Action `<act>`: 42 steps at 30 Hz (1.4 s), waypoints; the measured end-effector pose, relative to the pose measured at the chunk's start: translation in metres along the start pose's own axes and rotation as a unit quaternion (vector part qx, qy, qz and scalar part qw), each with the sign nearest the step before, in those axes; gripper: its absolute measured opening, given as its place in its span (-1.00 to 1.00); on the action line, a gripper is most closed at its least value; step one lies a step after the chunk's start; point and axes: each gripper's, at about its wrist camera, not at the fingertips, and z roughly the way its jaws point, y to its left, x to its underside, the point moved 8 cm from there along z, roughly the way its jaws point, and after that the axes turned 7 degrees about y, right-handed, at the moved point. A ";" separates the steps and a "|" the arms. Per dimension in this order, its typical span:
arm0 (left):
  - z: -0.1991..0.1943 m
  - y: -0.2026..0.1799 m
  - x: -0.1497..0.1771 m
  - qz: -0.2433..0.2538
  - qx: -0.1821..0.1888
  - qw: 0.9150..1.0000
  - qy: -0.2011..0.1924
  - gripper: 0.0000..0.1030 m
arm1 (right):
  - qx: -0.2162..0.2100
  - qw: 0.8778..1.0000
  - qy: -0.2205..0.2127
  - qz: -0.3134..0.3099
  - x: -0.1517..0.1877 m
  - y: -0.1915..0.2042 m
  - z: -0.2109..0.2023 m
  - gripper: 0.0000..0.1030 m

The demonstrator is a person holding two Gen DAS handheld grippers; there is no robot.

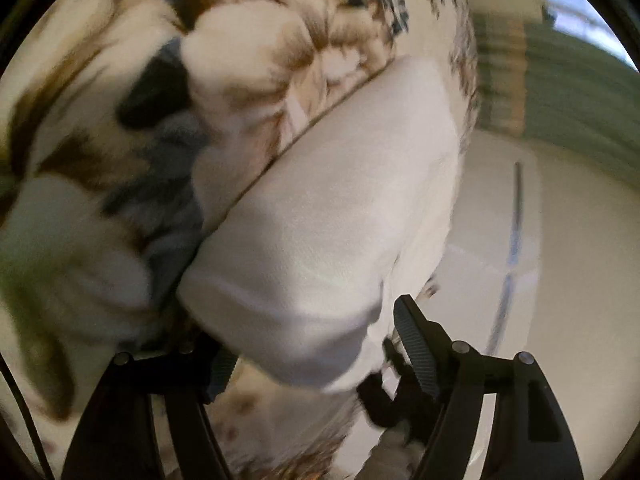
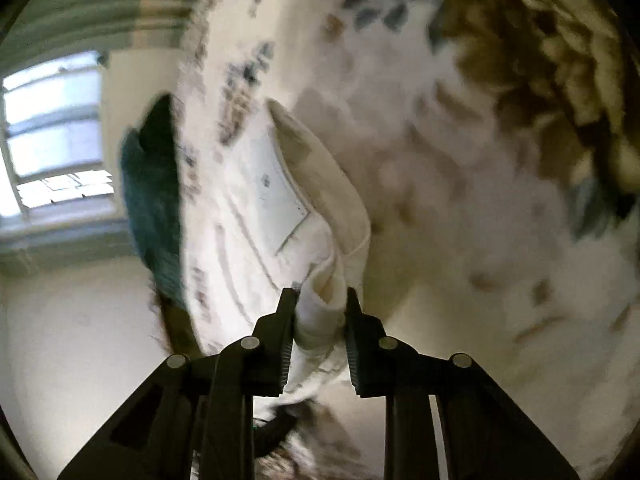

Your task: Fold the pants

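The white pants (image 1: 328, 216) lie on a brown and cream flower-patterned bedspread (image 1: 248, 52). In the left wrist view my left gripper (image 1: 312, 344) has its jaws wide apart, with the pants' thick folded edge between them. Its right finger (image 1: 416, 340) shows clearly; the left one is partly hidden by cloth. In the right wrist view my right gripper (image 2: 320, 312) is shut on a bunched white edge of the pants (image 2: 320, 312), near a pocket seam (image 2: 280, 200). Both views are blurred.
The bedspread (image 2: 460, 160) fills most of both views. A dark teal cloth (image 2: 154, 184) hangs at the bed's edge. Pale floor (image 1: 552, 280) lies beside the bed. A window (image 2: 52, 132) and green wall (image 1: 580, 92) are beyond.
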 end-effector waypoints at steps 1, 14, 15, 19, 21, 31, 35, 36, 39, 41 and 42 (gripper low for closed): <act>-0.003 0.002 0.009 0.019 -0.037 0.999 0.014 0.39 | 0.004 1.000 0.011 0.008 0.002 -0.008 0.000 -0.37; -0.022 -0.051 -0.045 0.195 -0.248 0.948 -0.026 1.00 | -0.076 0.994 0.083 0.018 0.033 -0.014 0.048 0.60; -0.010 -0.048 -0.052 0.192 -0.249 0.949 -0.006 1.00 | -0.083 0.993 0.081 0.021 0.031 -0.021 0.050 0.61; 0.034 -0.045 -0.063 0.186 -0.237 0.952 0.057 1.00 | -0.121 0.990 0.065 0.036 0.019 -0.016 0.068 0.69; 0.046 -0.051 -0.067 0.190 -0.236 0.951 0.067 1.00 | -0.157 0.985 0.061 0.031 0.016 -0.005 0.066 0.69; 0.054 -0.076 -0.065 0.228 -0.227 0.945 0.050 0.35 | -0.116 0.992 0.050 -0.010 0.010 0.006 0.085 0.16; 0.039 -0.090 -0.059 0.240 -0.206 0.948 0.037 -0.02 | -0.104 0.992 0.043 -0.053 0.020 0.027 0.075 -0.19; 0.035 -0.095 -0.057 0.242 -0.203 0.948 0.033 -0.06 | -0.104 0.992 0.041 -0.061 0.022 0.033 0.071 -0.21; 0.016 -0.109 -0.053 0.245 -0.198 0.949 0.025 -0.11 | -0.104 0.991 0.034 -0.082 0.034 0.059 0.060 -0.23; 0.002 -0.118 -0.052 0.248 -0.193 0.949 0.020 -0.14 | -0.104 0.989 0.033 -0.097 0.042 0.077 0.050 -0.24; -0.006 -0.123 -0.052 0.249 -0.192 0.949 0.016 -0.14 | -0.103 0.989 0.032 -0.103 0.044 0.084 0.046 -0.25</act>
